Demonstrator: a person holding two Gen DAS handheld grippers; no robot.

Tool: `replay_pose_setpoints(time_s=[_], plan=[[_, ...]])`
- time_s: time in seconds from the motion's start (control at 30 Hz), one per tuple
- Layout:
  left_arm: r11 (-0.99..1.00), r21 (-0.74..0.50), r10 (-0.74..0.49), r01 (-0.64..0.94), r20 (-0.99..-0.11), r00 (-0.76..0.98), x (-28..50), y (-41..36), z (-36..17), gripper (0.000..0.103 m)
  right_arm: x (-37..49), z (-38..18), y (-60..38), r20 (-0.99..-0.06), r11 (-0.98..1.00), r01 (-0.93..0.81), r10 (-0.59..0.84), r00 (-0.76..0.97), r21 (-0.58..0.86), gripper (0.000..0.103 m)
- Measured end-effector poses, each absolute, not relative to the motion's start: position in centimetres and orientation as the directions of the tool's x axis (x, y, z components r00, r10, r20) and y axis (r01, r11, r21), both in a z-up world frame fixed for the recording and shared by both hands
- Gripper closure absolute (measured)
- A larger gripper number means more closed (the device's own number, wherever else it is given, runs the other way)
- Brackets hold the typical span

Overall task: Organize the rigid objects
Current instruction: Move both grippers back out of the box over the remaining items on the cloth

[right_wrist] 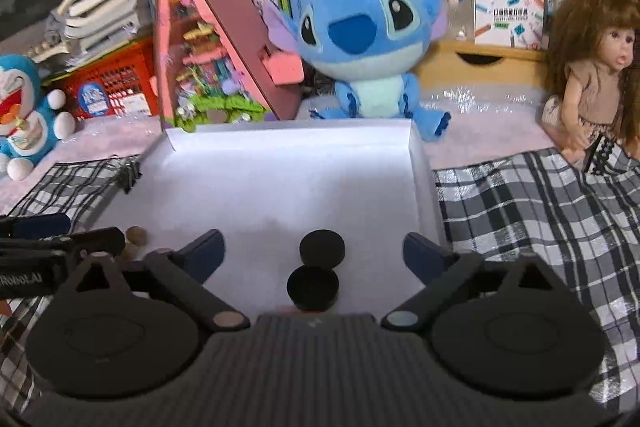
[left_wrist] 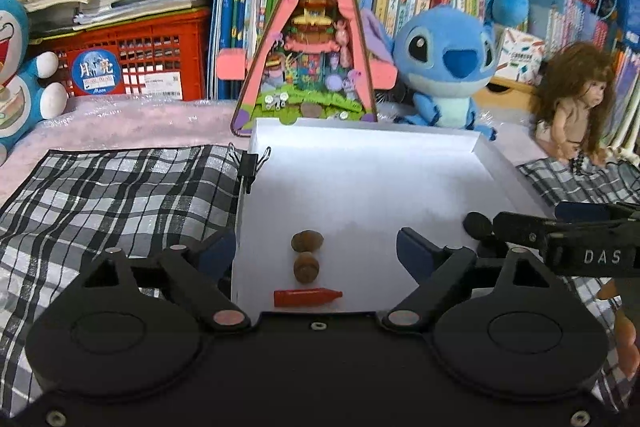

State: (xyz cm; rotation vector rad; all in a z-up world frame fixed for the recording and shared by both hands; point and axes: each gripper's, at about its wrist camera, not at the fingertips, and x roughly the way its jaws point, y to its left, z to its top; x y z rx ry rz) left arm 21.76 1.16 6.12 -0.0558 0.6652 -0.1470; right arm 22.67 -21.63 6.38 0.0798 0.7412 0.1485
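A shallow white tray lies on a plaid cloth. In the left wrist view two brown acorn-like pieces and a small red bottle-shaped piece lie in a column near the tray's front edge, between the fingers of my open, empty left gripper. In the right wrist view two black round discs lie in the tray, between the fingers of my open, empty right gripper. The right gripper's side shows at the right of the left view.
A black binder clip grips the tray's left rim. Behind the tray stand a pink triangular toy house, a blue Stitch plush, a doll, a Doraemon plush, a red crate and shelves of books.
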Motion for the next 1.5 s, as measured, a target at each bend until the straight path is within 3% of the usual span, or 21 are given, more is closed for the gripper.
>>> replay_pose_setpoints(time_s=[0.4, 0.77, 1.03, 1.5], plan=[[0.984, -0.06, -0.174, 0.168, -0.539, 0.824, 15.7, 1.0, 7.2, 0.014, 16.9, 8.0, -22.3, -0.587, 0.979, -0.179, 0.201, 0.784, 0.095, 0.0], [0.977, -0.056, -0.203, 0.205, -0.526, 0.826, 10.8, 1.0, 6.1, 0.014, 11.4, 8.3, -21.8, -0.509, 0.972, -0.234, 0.217, 0.833, 0.031, 0.0], [0.979, -0.064, -0.196, 0.192, -0.532, 0.824, 8.2, 1.9, 4.8, 0.014, 8.7, 7.0, -21.5, -0.516, 0.972, -0.234, 0.186, 0.836, -0.029, 0.0], [0.978, -0.074, -0.203, 0.194, -0.53, 0.823, 4.6, 1.8, 3.0, 0.014, 5.3, 5.2, -21.2, -0.536, 0.971, -0.239, 0.206, 0.819, 0.009, 0.0]])
